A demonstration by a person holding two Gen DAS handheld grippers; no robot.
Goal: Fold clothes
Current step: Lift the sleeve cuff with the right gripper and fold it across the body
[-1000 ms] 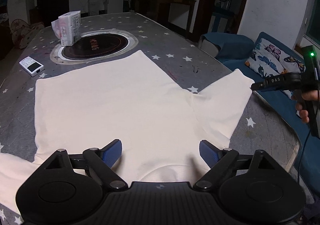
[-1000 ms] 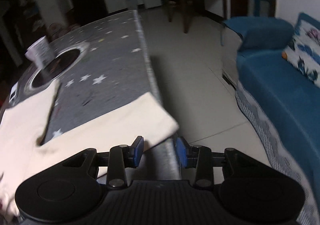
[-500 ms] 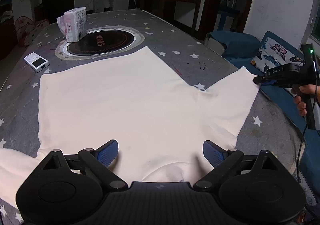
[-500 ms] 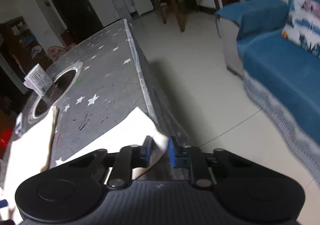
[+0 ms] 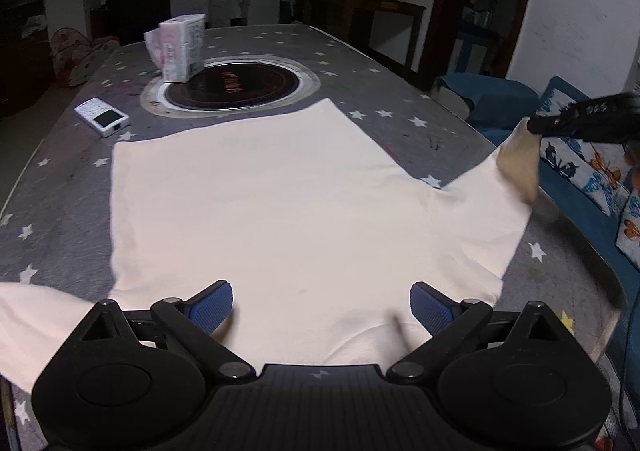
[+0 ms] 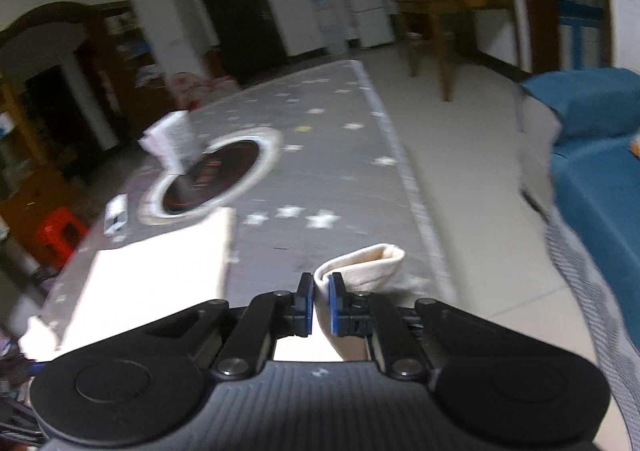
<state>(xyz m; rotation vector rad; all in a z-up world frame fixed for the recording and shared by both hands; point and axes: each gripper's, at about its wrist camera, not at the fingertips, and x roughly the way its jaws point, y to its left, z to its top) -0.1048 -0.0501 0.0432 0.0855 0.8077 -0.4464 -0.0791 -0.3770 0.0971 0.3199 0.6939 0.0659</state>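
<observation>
Blue pads of my right gripper (image 6: pixel 319 301) are clamped on the cuff of a cream sleeve (image 6: pixel 362 265), low in the middle of the right wrist view; the jaws have just been closing, and cloth now fills the thin gap between them. The cuff curls up and over to the right of the pads, clear of the table, because I grip it at its edge so the sleeve can swing inward over the body of the shirt. In the left wrist view the same gripper shows at the right edge, with the sleeve rising to it from the table.

My left gripper (image 5: pixel 322 305) hangs wide, its jaws just having opened further, holding nothing, at the bottom of its frame above the collar end of the shirt (image 5: pixel 260 207). I judge it waits there to pin or take the near side.

The shirt lies flat across the middle of the star-patterned table (image 5: pixel 380 91). Beyond it, toward the upper left, sit a dark round inset (image 5: pixel 232 85), a tissue pack (image 5: pixel 180 47) and a small white device (image 5: pixel 103 117), all apart from the cloth.
</observation>
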